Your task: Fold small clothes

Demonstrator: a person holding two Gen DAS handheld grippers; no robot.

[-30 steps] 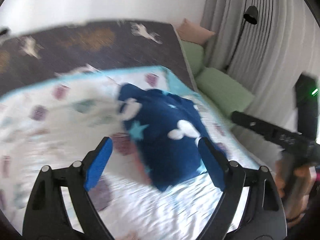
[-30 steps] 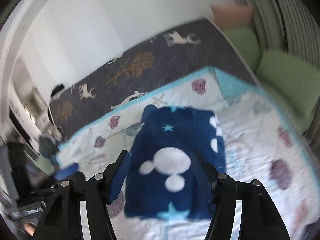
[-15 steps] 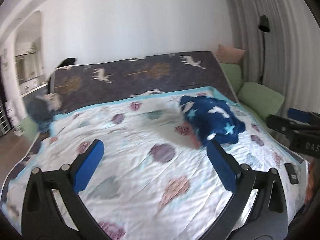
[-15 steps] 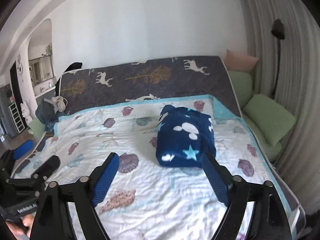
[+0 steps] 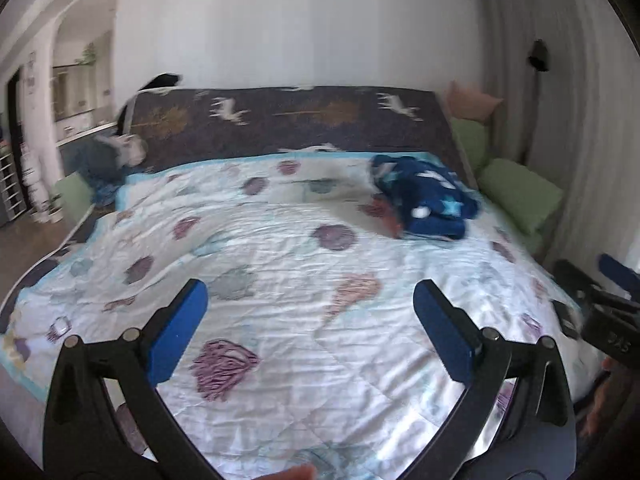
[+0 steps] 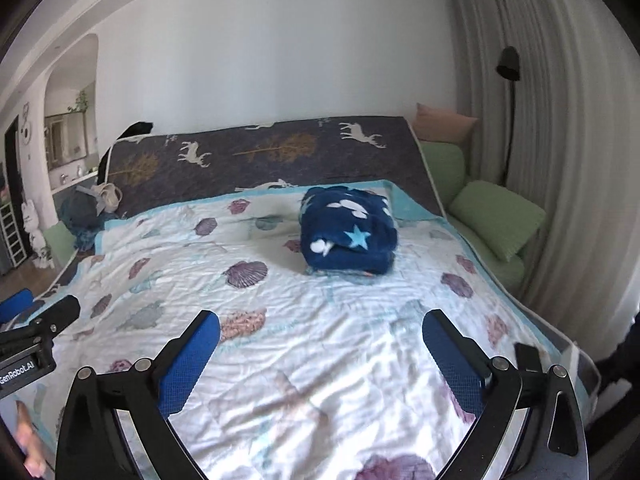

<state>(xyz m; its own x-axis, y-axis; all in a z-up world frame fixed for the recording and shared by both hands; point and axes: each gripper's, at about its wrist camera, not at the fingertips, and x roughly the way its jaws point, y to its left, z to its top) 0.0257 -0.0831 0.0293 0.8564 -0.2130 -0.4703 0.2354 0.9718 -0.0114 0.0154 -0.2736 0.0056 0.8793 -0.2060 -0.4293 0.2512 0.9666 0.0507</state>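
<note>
Both tools empty: left tool (image 5: 310,330) jaws wide, right tool (image 6: 320,354) jaws opening. Folded bundle (image 6: 350,230) sits far side of bed (image 6: 280,320), near headboard. Next garment: grab corners, flatten first.

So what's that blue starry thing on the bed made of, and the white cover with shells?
The blue garment looks like soft fleece: thick, fuzzy and matte, folded into a puffy bundle with white blobs and a light blue star. The bed cover looks like thin quilted cotton or something similar: smooth, faintly shiny, full of small wrinkles and stitched lines, printed with shells. I can't be sure of either from the look alone.
</note>
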